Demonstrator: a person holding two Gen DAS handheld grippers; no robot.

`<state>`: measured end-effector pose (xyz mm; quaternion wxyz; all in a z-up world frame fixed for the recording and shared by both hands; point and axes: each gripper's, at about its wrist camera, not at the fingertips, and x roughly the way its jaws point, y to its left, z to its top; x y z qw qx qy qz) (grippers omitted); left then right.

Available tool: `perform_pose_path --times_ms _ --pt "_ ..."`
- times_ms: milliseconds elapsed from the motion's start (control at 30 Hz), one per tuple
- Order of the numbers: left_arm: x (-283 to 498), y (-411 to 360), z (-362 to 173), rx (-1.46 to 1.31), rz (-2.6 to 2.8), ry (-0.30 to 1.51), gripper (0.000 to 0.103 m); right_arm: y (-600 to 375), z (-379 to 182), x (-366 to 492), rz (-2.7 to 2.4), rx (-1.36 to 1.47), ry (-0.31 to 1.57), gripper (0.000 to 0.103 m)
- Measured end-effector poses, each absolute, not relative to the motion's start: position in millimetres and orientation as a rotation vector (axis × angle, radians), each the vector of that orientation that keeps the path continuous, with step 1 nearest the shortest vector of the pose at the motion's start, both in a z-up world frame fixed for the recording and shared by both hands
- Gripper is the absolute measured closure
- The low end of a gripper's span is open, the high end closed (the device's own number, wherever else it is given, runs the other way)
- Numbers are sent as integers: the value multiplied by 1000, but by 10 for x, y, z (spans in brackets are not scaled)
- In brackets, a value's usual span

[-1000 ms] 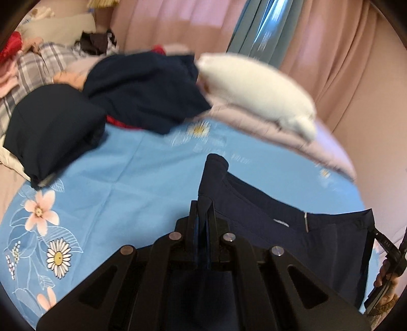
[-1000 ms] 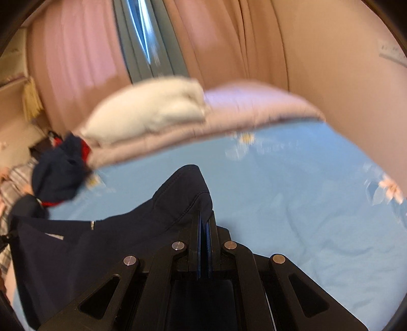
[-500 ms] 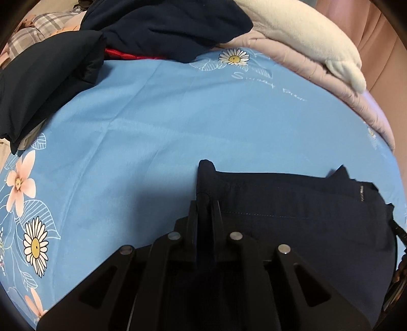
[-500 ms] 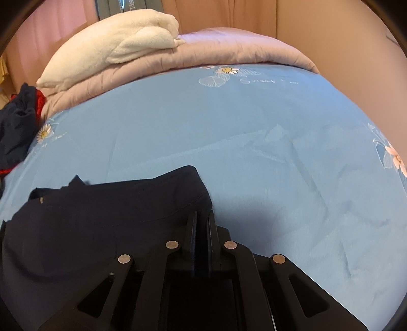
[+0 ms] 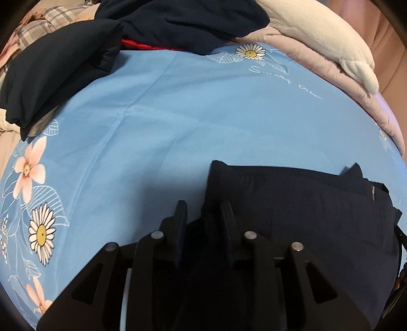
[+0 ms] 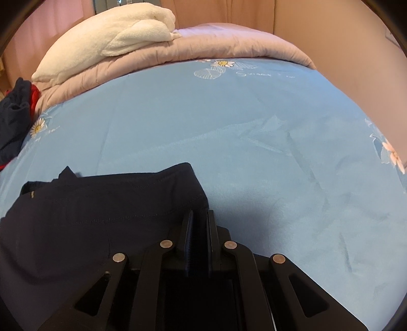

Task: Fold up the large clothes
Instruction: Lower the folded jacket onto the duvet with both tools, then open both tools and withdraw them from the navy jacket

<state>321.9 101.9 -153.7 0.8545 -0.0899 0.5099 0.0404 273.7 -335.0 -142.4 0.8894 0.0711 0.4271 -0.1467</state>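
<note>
- Left claw (image 5: 203, 212) has parted, trousers (image 5: 305, 216) loose on the bed (image 5: 203, 114).
- Right claw (image 6: 199, 219) slightly apart, possibly released.
- Quilt (image 6: 203, 45) at the far edge.

The trousers (image 5: 305, 216) lie on the bed sheet (image 5: 203, 114) at the lower right of the left view; the left gripper (image 5: 203, 211) sits at their left corner; a pile of clothes (image 5: 165, 23) lies behind at the upper left; the pillow (image 6: 109, 38) rests on the quilt (image 6: 229, 43) at the top of the right view; the right gripper (image 6: 199, 216) sits at the trousers' right edge.
</note>
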Motion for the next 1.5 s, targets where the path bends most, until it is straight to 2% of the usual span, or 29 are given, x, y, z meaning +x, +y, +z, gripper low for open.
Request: perform_pose_path --times_ms 267,400,433,467,500,533,633,700,733,833,900,933,1000,1133,1500 --pt "2821 1087 -1120 -200 60 1002 78 -3102 -1135 2452 -361 -37 819 100" --pt "2547 1136 -848 -217 47 947 76 -2976 -872 2166 -356 -76 751 99" --pt "2480 1140 -792 -220 43 936 74 -2974 -824 2114 -350 -76 739 92" --pt "2399 1143 -726 -224 37 923 66 -2950 -742 2023 -351 -77 717 77" --pt "2300 1149 -653 -228 30 905 61 -2927 -660 1933 -355 -77 690 67" --pt "2195 1156 -585 -230 25 883 59 -2910 -601 1887 -357 -76 671 53" --pt "1933 1184 -425 -233 13 835 47 -2823 -394 1647 -345 -79 606 51" --pt "1764 1212 -347 -247 7 805 34 -2779 -287 1475 -334 -69 572 46" --pt "1668 1224 -310 -253 3 792 32 -2767 -259 1414 -329 -63 563 42" --pt "1439 1263 -231 -274 -19 770 22 -2690 -164 1181 -312 -39 525 39" --pt "1260 1280 -194 -293 -37 754 12 -2637 -114 1003 -300 -26 503 33" --pt "1168 1283 -179 -299 -46 744 11 -2615 -101 947 -296 -22 496 26" --pt "1017 1276 -156 -293 -53 733 6 -2551 -72 789 -291 -10 471 21" --pt "730 1245 -178 -285 -33 705 1 -2459 -63 527 -279 25 444 10" --pt "582 1287 -771 -371 8 804 1 -2393 -544 383 -298 148 545 9"
